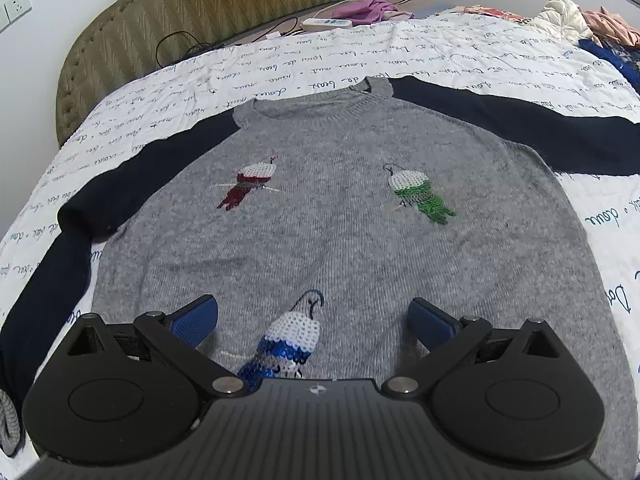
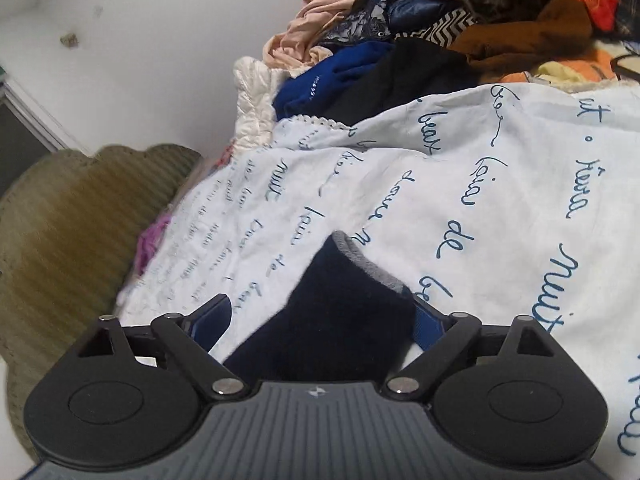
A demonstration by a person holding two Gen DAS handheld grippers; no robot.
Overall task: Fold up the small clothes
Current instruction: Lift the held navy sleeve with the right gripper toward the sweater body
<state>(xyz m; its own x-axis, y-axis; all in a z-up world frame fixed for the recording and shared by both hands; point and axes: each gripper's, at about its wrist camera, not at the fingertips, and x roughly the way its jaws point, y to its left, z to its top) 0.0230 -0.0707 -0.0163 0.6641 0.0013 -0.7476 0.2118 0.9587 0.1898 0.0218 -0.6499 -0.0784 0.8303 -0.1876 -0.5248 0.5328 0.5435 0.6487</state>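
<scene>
White bedspread (image 1: pixel 360 56) with blue script covers the bed; a grey sweater (image 1: pixel 340 240) with navy sleeves lies flat on it, front up. Left hand-held gripper (image 1: pixel 313 322) hangs released above its hem. Right hand-held gripper (image 2: pixel 322 316) is spread, the grey-edged sleeve cuff (image 2: pixel 340 292) lying loose between its jaws.

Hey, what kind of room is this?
Most likely a bedroom: a padded headboard, a quilt printed with script covering the bed, and a clothes pile heaped beside it.
</scene>
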